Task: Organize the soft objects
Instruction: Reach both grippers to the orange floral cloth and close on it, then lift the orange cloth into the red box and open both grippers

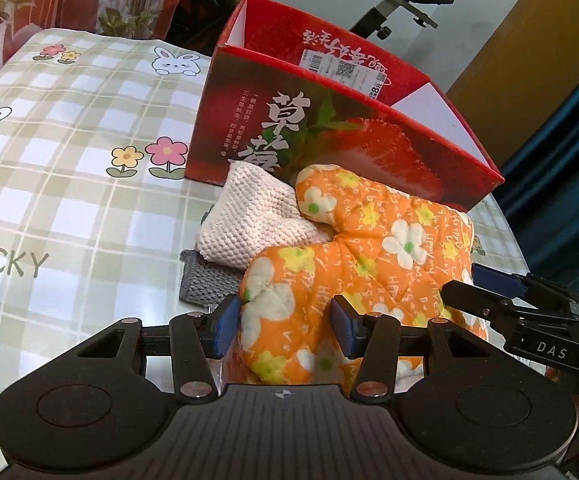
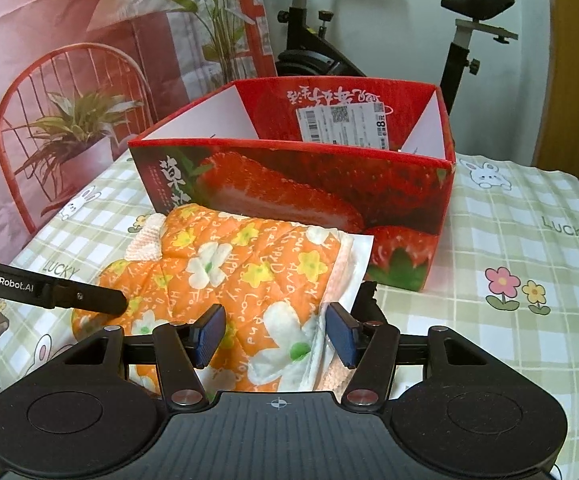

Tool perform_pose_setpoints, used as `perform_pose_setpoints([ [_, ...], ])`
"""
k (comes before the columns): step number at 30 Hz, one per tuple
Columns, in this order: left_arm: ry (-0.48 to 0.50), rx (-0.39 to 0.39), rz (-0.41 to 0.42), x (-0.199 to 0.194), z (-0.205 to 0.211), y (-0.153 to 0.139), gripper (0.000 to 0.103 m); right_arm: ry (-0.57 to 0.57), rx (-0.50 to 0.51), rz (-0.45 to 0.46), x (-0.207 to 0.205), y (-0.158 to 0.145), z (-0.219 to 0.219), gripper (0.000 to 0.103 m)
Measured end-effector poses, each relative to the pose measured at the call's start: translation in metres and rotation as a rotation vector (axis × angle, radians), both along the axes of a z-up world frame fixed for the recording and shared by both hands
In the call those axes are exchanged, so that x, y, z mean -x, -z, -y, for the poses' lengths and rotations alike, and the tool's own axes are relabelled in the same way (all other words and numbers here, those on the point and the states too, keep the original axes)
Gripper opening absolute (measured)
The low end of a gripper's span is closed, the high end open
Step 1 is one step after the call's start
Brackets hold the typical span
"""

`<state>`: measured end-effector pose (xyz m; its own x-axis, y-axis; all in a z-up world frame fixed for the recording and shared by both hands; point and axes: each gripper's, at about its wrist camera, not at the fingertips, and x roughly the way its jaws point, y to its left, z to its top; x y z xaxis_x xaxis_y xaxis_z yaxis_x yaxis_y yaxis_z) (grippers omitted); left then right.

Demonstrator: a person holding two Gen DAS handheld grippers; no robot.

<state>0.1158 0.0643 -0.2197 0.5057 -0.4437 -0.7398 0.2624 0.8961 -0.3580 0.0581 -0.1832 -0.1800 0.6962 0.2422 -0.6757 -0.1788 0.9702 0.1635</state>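
An orange flowered oven mitt (image 1: 369, 248) (image 2: 217, 272) lies bunched in front of an open red strawberry box (image 1: 329, 140) (image 2: 289, 184). It rests on a pink knitted cloth (image 1: 249, 220) (image 2: 145, 240) and a grey knitted cloth (image 1: 201, 280). My left gripper (image 1: 285, 326) is shut on the mitt's rounded finger end, with both blue pads against the padding. My right gripper (image 2: 275, 334) is shut on the cuff end, where the white lining shows. Each gripper's black finger appears at the edge of the other view. The box floor is hidden.
The table wears a green checked cloth (image 1: 69, 152) (image 2: 509, 240) with rabbits and flowers. An exercise bike (image 2: 465, 40) stands behind the box. A pink backdrop with a printed red chair and plants (image 2: 69, 100) stands beyond the table's far left side.
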Motion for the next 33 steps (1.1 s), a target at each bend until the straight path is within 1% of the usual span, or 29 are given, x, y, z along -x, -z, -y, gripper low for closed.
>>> perform_pose_setpoints([
  [3, 0.002, -0.001, -0.003, -0.002, 0.001, 0.001, 0.052, 0.004, -0.009, -0.003, -0.002, 0.0, 0.001, 0.053],
  [6, 0.006, -0.029, 0.018, 0.0, 0.002, 0.0, 0.04, 0.011, -0.018, -0.007, -0.004, 0.002, 0.003, 0.053],
  [8, 0.013, -0.036, 0.03, 0.001, 0.001, -0.001, 0.029, 0.016, -0.021, -0.009, -0.004, 0.002, 0.003, 0.055],
  [10, 0.015, -0.029, 0.034, 0.001, -0.001, -0.002, 0.026, 0.013, -0.02, -0.013, -0.006, 0.003, 0.001, 0.057],
  [15, 0.005, -0.018, 0.027, 0.001, -0.002, 0.0, 0.025, 0.014, -0.017, -0.018, -0.007, 0.004, -0.001, 0.057],
  [20, 0.009, -0.031, 0.03, 0.001, 0.001, 0.001, 0.027, 0.033, -0.013, -0.017, -0.008, 0.004, 0.001, 0.056],
  [23, 0.005, -0.034, 0.035, 0.002, 0.002, 0.004, 0.028, 0.024, -0.009, -0.025, -0.008, 0.006, 0.0, 0.058],
  [26, 0.009, -0.031, 0.05, 0.003, 0.003, 0.003, 0.027, 0.007, 0.017, -0.033, -0.007, 0.007, -0.007, 0.06],
  [28, 0.006, -0.027, 0.065, 0.004, 0.001, 0.0, 0.023, -0.01, 0.037, -0.027, -0.007, 0.004, -0.011, 0.057],
  [29, 0.003, -0.025, 0.076, 0.005, 0.0, -0.002, 0.02, -0.019, 0.044, -0.02, -0.006, 0.002, -0.012, 0.053],
  [30, 0.001, -0.023, 0.089, 0.006, -0.001, -0.005, 0.018, -0.029, 0.051, -0.012, -0.006, -0.001, -0.013, 0.044],
  [31, 0.002, -0.023, 0.105, 0.007, -0.002, -0.008, 0.016, -0.039, 0.058, -0.003, -0.006, -0.004, -0.014, 0.04],
  [33, 0.009, -0.028, 0.141, 0.009, -0.001, -0.016, 0.014, -0.059, 0.066, 0.016, -0.004, -0.009, -0.015, 0.027],
])
